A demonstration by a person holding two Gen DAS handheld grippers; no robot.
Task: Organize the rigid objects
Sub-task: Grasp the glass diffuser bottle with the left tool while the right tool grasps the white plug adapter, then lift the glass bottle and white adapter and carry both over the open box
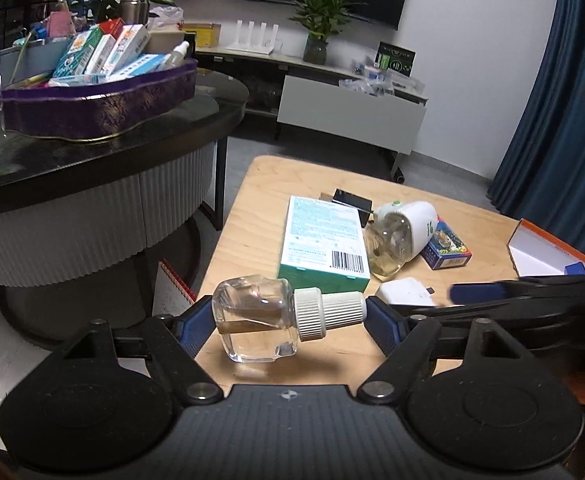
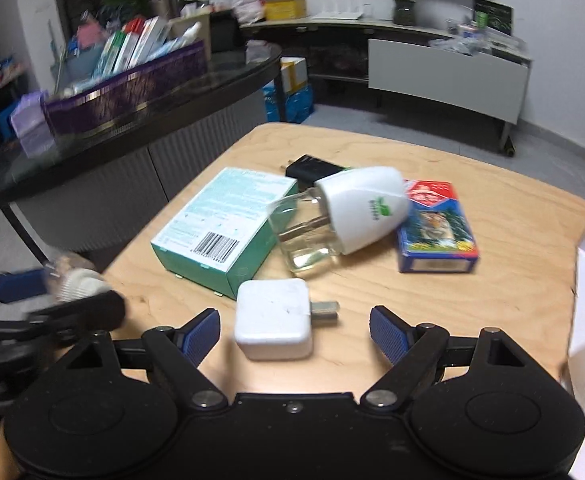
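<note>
1. Glass, with a white ribbed cap: the small refill bottle [image 1: 270,320] lies sideways between the blue pads of the left gripper [image 1: 288,322], clamped end to end, base against one pad and cap tip against the other, raised above the near edge of the wooden table [image 1: 252,208].
2. White charger plug [image 2: 273,324] sits on the table inside the spread jaws of the right gripper [image 2: 292,332], which grips nothing; the plug lies nearer the pad at 9 o'clock, touching neither.
3. At 12 o'clock from the plug wait the teal box [image 2: 220,228], the white vaporiser with its bottle [image 2: 340,220], a blue card box [image 2: 436,232] and a black item [image 2: 312,168].
4. My judgement: sorting is early. One piece lifted, most unsorted; an orange-rimmed box [image 1: 548,252] at 3 o'clock seems the likely destination.
</note>
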